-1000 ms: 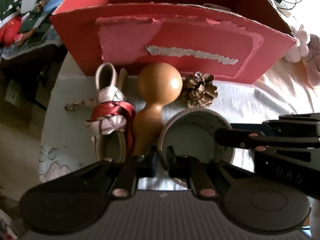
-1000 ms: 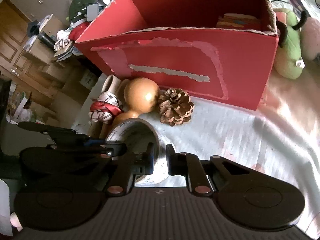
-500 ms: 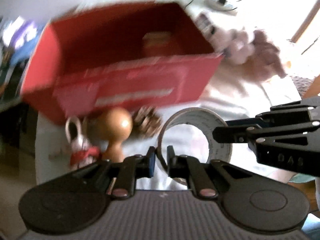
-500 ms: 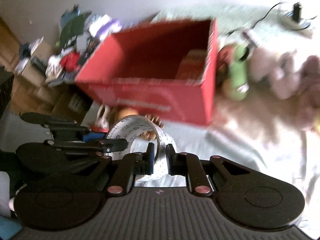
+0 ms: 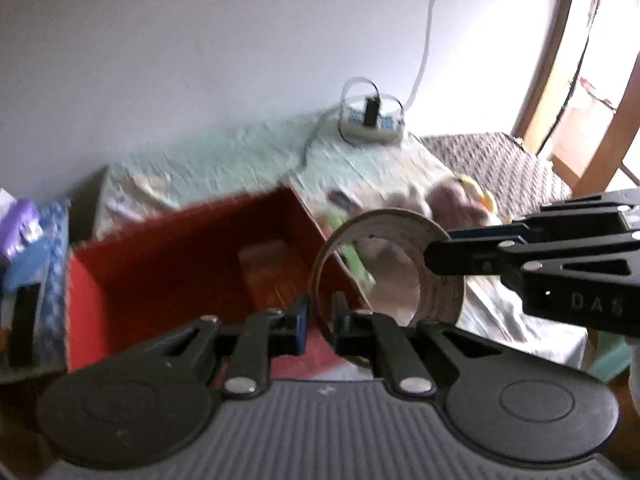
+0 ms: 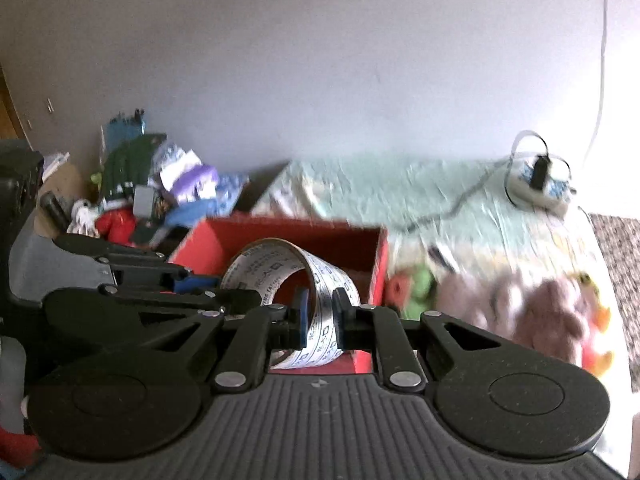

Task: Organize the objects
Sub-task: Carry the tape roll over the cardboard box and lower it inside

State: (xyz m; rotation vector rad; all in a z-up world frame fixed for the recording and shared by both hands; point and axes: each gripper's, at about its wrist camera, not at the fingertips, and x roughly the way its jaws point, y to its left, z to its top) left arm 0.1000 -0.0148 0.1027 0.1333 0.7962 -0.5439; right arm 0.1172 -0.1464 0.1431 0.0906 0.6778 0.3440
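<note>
I have the tape roll [image 5: 434, 276] pinched by both tools: my left gripper [image 5: 320, 322] is clamped tight on the near wall of the ring, my right gripper [image 6: 320, 318] on its far side. The roll hangs in the air over the open red box [image 5: 172, 272], near the box's right end. It is a wide ring, printed white outside, brown inside. A flat orange-brown item [image 5: 276, 276] lies in the box. My right view alone shows the clutter pile [image 6: 152, 196] beyond the box's left end.
</note>
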